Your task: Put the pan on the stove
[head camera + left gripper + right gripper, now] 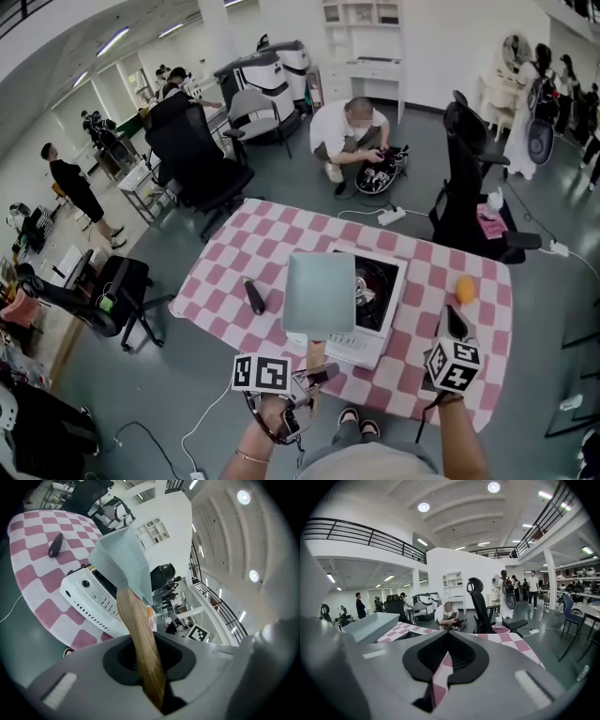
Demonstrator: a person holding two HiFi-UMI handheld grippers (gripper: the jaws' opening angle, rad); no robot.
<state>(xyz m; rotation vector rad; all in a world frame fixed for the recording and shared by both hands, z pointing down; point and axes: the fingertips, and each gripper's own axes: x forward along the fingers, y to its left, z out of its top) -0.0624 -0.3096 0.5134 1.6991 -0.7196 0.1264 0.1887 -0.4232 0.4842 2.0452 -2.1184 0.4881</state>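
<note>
Pink-checked cloth covers the desk [234, 246] at mid-frame, where we hold the pale pan [320, 292] above the left part of the white stove [375, 314]. Our left gripper [314, 375] clamps its wooden handle [140, 644]. Our right gripper [457, 326], lower right, has its jaws almost together, empty.

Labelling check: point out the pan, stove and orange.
pan [319, 292], head view, middle of its body.
stove [356, 349], head view, white front panel.
orange [465, 289], head view, its centre.
</note>
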